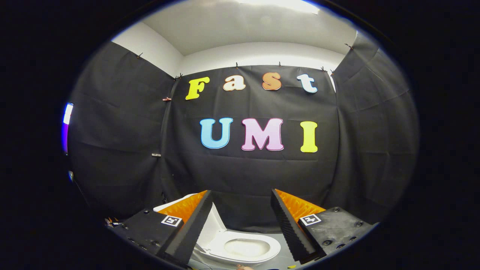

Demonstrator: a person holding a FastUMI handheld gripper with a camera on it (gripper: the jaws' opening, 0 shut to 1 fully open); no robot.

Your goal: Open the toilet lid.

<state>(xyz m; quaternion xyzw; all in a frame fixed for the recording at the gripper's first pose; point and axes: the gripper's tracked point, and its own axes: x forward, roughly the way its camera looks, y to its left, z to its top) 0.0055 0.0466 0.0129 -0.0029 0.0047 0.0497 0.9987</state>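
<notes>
I see the gripper [242, 215] fingers spread wide, holding nothing. White ceramic toilet [240, 247] sits low between them, bowl open; its white lid [214, 223] stands upright at left.

One gripper [242, 213], with two fingers [187, 232], spread apart and closed on nothing. Each finger carries one square marker tag, so two tags [171, 220] in all. One toilet [243, 249] sits below and between the fingers, with one bowl opening and one seat ring around it. One lid [213, 225] stands raised behind the left finger. The booth has three cloth walls [255, 176] that I can count: one facing, one to each side. One ceiling light [285, 4] glows overhead. Several small clips [237, 65] pin the cloth along its top edge; I count about six.
</notes>
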